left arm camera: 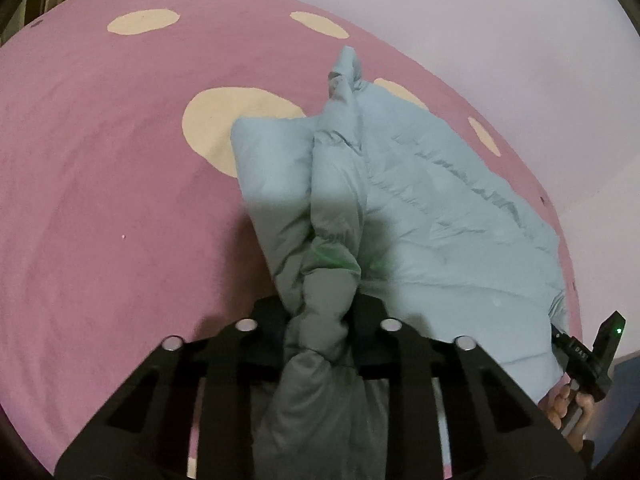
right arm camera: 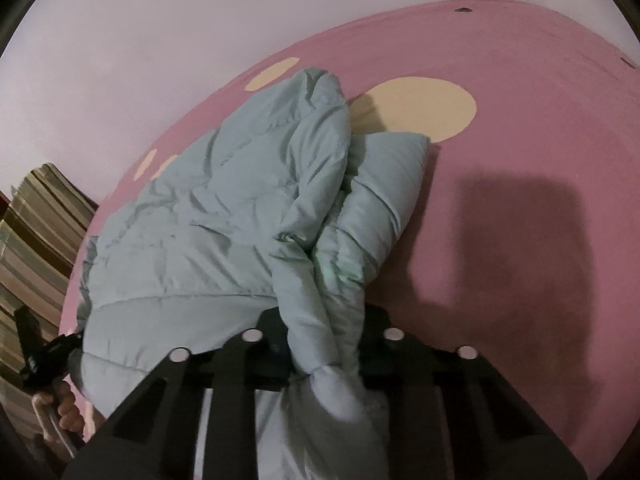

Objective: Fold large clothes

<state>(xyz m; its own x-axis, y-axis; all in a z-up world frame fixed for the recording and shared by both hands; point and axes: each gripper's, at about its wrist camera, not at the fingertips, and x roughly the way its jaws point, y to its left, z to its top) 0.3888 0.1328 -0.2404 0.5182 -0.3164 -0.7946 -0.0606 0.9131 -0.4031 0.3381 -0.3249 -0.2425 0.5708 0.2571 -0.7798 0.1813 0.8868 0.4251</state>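
1. Your left tool is clenched on a bunched fold of the pale blue puffer jacket, the padding squeezed between its black fingers.
2. The jacket lies crumpled on the pink bed cover, partly over a cream spot of that cover and close to the cover's edge by the wall.
3. Your right tool is likewise clamped on a gathered fold of the jacket, at the jacket's near edge.
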